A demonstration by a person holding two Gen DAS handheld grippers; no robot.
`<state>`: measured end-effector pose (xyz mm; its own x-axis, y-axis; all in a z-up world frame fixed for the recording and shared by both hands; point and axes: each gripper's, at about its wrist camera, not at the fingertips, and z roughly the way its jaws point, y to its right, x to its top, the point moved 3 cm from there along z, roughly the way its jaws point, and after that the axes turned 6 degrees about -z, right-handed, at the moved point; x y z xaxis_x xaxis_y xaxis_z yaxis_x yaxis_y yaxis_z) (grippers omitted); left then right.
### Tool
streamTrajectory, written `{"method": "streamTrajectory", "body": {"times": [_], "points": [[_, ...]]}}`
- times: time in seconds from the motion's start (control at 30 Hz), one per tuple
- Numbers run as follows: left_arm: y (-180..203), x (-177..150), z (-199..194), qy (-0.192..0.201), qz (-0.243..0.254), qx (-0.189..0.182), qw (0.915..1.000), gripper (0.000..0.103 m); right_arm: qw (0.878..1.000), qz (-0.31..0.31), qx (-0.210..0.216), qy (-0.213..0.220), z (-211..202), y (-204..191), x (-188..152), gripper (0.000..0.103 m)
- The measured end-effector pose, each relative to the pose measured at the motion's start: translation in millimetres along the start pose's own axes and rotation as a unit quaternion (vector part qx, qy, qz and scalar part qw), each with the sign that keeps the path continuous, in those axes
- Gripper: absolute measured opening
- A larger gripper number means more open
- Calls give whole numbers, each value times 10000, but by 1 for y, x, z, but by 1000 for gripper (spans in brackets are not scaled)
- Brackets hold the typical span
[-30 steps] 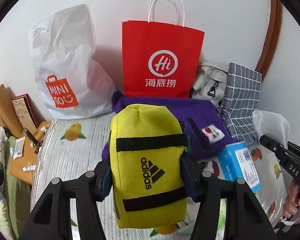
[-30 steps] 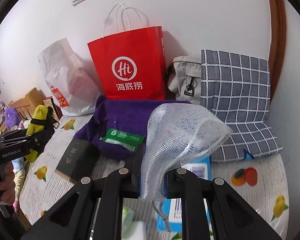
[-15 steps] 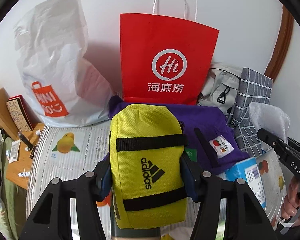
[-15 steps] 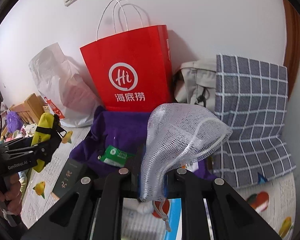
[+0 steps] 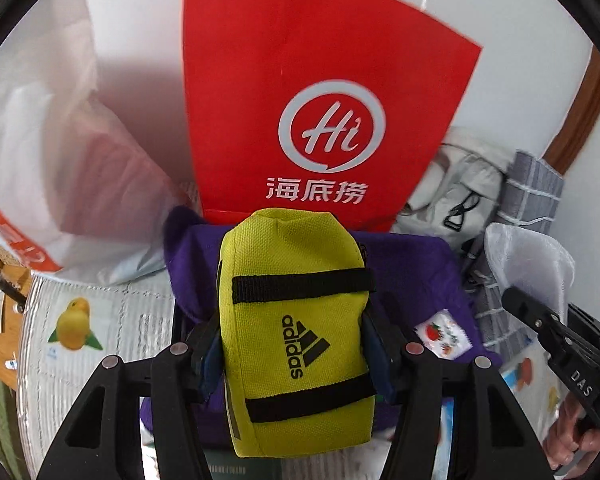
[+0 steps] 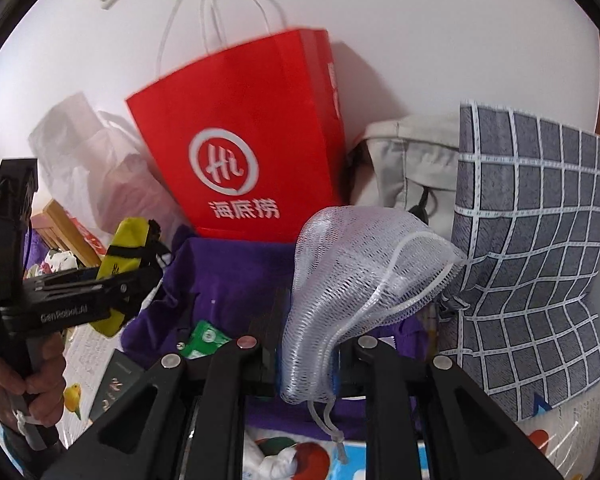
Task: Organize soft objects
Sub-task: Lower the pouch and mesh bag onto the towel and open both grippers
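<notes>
Two grippers each carry a soft thing above the bed [image 5: 80, 364]. At far left a white plastic bag [image 5: 48, 148] leans on the wall. Next, the left gripper [image 5: 292, 350] is clamped on a yellow pouch [image 5: 296, 320], held upright over a purple bag [image 5: 412, 272]. Behind stands a red paper bag [image 5: 320, 92]. Further right, the right gripper [image 6: 306, 354] has a white mesh bag [image 6: 360, 276] between its jaws, which are opening slightly; the pads still pinch the mesh. A grey checked cushion [image 6: 540, 240] stands at far right, a beige bag [image 6: 416, 160] beside it.
</notes>
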<state>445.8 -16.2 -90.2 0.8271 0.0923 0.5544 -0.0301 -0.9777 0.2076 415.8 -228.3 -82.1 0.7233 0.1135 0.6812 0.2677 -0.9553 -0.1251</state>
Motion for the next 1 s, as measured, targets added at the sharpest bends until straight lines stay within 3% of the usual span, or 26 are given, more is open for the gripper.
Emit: {"method": "streamTrajectory", "body": {"times": [0.37, 0.63, 0.87, 0.97, 1.0], "points": [[-15, -15, 57, -634, -73, 217, 9977, 57, 9976, 101, 5, -688, 66, 22, -24, 18], [-22, -20, 78, -862, -159, 285, 9957, 59, 9939, 227, 51, -1083, 97, 25, -38, 19], [-19, -17, 87, -888, -199, 272, 9955, 61, 9943, 267, 127, -1026, 95, 24, -37, 19], [-18, -17, 87, -918, -237, 196, 9953, 61, 9938, 316, 173, -1054, 97, 25, -37, 25], [-16, -16, 85, -899, -243, 122, 9956, 62, 9938, 313, 191, -1052, 97, 25, -37, 34]]}}
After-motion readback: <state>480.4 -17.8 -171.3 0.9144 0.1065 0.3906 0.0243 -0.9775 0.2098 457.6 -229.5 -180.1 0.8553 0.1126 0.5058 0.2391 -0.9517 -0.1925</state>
